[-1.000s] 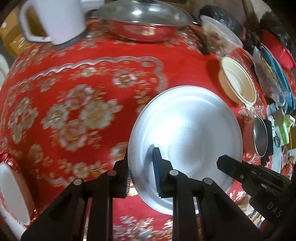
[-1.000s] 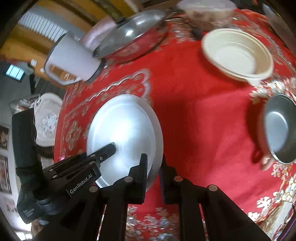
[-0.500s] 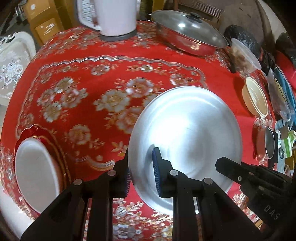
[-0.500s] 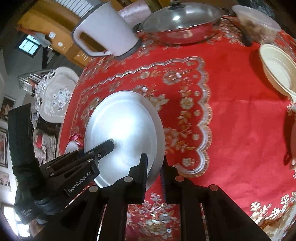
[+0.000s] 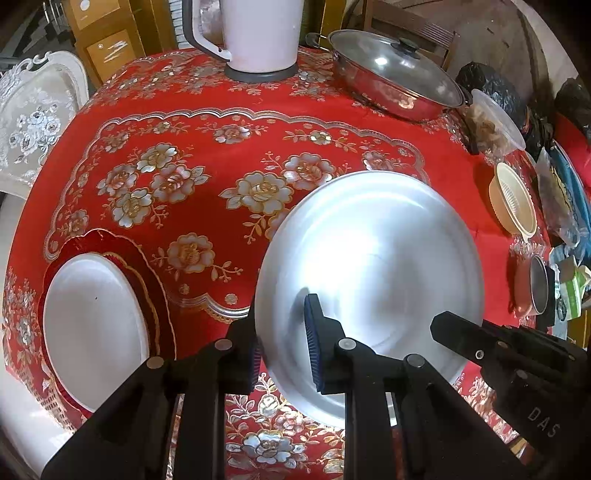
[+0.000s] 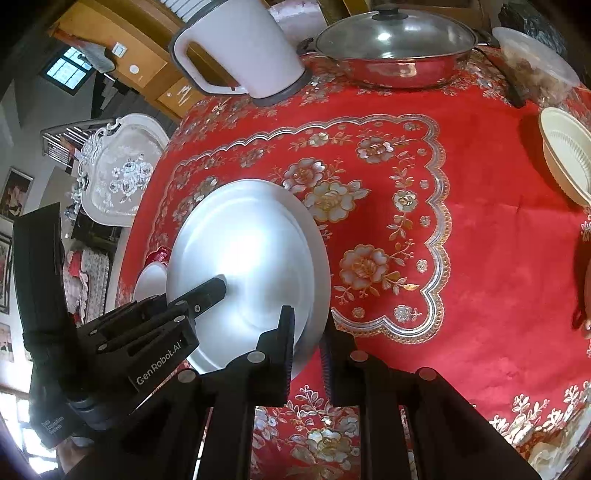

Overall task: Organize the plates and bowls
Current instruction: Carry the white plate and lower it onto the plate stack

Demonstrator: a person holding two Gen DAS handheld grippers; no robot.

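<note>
A round silver metal plate hangs above the red flowered tablecloth, held by both grippers. My left gripper is shut on its near left rim. My right gripper is shut on the silver plate's near right rim. A white plate lying on a red gold-edged plate sits at the table's near left edge; in the right wrist view the white plate peeks out behind the silver one. A cream ribbed bowl stands at the right, also the cream bowl.
A lidded steel wok and a white kettle stand at the table's far side. A clear container of food, a small red-and-grey pot and bags crowd the right edge. A white ornate chair is at the left.
Both grippers have carried the silver plate leftward across the table, away from the cream bowl and small pot. The white plate on the red plate has come into view at the left.
</note>
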